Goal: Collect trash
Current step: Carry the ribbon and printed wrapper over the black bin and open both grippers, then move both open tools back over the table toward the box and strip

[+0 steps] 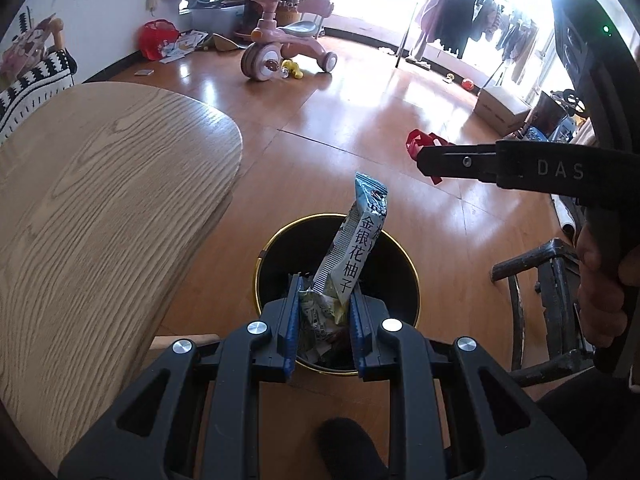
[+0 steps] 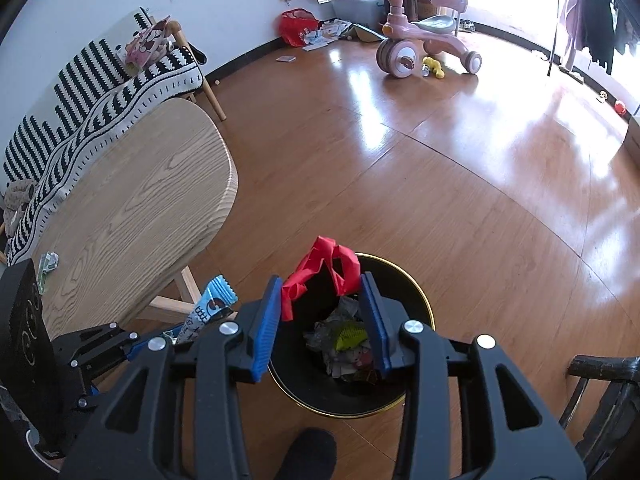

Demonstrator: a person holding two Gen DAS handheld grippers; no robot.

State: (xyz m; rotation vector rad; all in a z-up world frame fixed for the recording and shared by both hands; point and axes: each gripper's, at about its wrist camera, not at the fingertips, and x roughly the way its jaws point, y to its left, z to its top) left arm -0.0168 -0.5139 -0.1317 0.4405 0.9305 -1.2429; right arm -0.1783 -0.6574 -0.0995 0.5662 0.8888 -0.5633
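Glossy wood floor (image 2: 460, 200), matt grained wooden table (image 1: 100, 200), shiny plastic wrapper (image 1: 352, 248).

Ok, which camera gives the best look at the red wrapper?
The right wrist view: the red wrapper sits large between the right gripper fingers, against the left one, above the trash bin. In the left wrist view only a small bit of it peeks out behind those fingers.

Between your left jaws sits a pale blue-and-white wrapper (image 1: 352, 248) with black lettering; between your right jaws, red scrap (image 2: 320, 272). Below both, a black bin (image 2: 416, 292) rimmed in gold.
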